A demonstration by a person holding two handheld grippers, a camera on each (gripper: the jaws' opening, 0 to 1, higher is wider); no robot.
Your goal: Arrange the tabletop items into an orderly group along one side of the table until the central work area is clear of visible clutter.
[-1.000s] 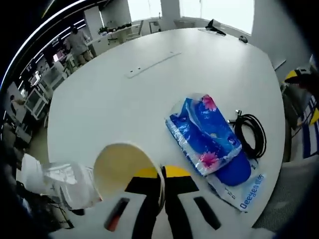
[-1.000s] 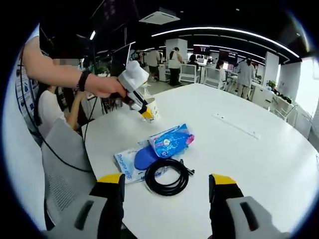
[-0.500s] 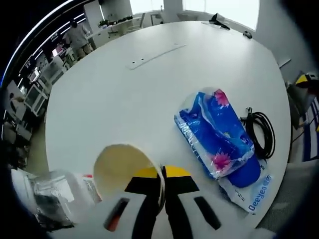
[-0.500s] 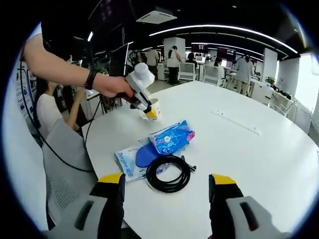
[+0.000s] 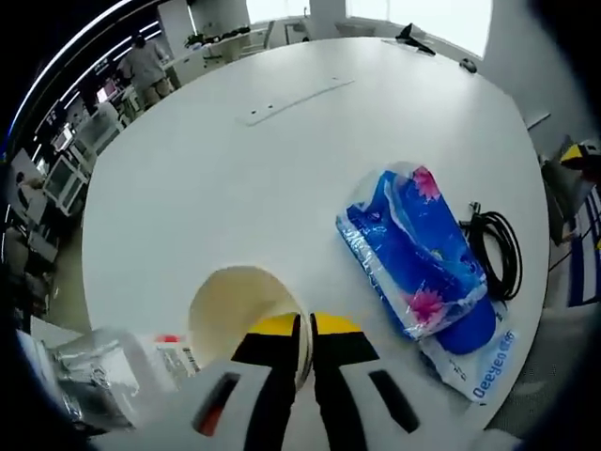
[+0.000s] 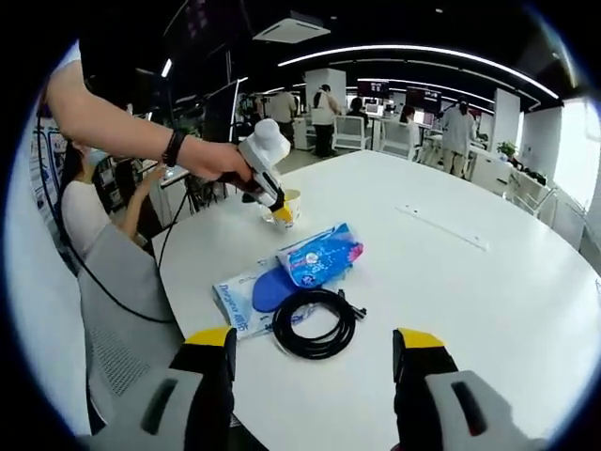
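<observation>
My left gripper [image 5: 306, 329] is shut on the rim of a cream paper cup [image 5: 242, 308], held low over the white table [image 5: 282, 169]; the right gripper view shows the same left gripper [image 6: 280, 212] with the paper cup [image 6: 289, 209] at the table's far left side. To the cup's right lies a blue flowered tissue pack [image 5: 413, 244] on top of a blue item in a clear printed bag [image 5: 468, 357]. A coiled black cable [image 5: 498, 254] rests beside them. My right gripper [image 6: 315, 352] stands open above the near table edge, short of the black cable [image 6: 315, 324], the tissue pack [image 6: 321, 254] and the clear printed bag [image 6: 239, 303].
A clear plastic bag [image 5: 94, 371] with small items lies past the table edge left of the cup. A long flat strip [image 5: 296, 97] sits across the table's far part. A seated person [image 6: 89, 221] is beside the table, and people stand at desks in the background.
The left gripper has lowered the cup closer to the tabletop near the edge. The right gripper has held still and stays open.
</observation>
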